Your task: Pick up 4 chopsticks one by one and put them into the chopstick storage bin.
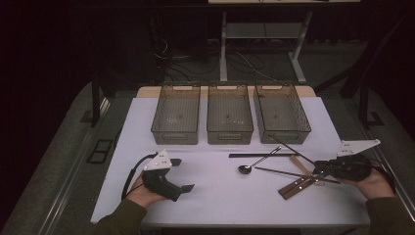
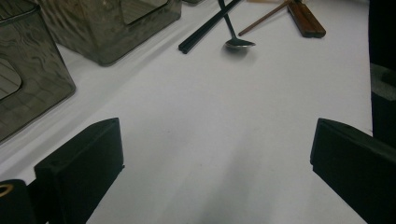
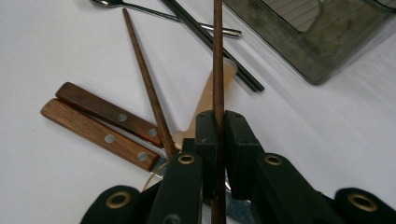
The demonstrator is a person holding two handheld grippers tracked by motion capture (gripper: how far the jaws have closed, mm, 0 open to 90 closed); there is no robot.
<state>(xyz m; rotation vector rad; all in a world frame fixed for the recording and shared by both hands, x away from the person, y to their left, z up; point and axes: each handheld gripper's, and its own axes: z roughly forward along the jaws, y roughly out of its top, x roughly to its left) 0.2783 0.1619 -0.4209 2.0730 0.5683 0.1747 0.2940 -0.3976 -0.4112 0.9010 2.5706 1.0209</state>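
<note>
White table [image 1: 215, 196] under me: my right gripper [image 3: 218, 135] is clamped on a brown chopstick [image 3: 217, 56], probably lifted slightly; left gripper [image 2: 215, 154] stands open.

The brown chopstick [image 3: 218, 56] runs off the top edge past the right hand-held gripper [image 3: 218, 135], its tip unseen.

Count of items on the table [image 1: 205, 196]:

Bins: three clear grey ones in a row at the far side, left [image 1: 176, 113], middle [image 1: 229, 113], right [image 1: 281, 112].

Spoons: one [image 1: 254, 164].

Wooden chopsticks: two, one lying flat [image 3: 148, 88], one [image 3: 218, 60] clamped in the right claw [image 3: 218, 122].

Black chopsticks: one pair [image 2: 205, 27], lying together.

Wooden-handled knives: two [image 3: 100, 123], side by side.

Pale spatulas: one [image 3: 210, 95].

Claws: two, the left [image 1: 178, 175] with jaws apart.
</note>
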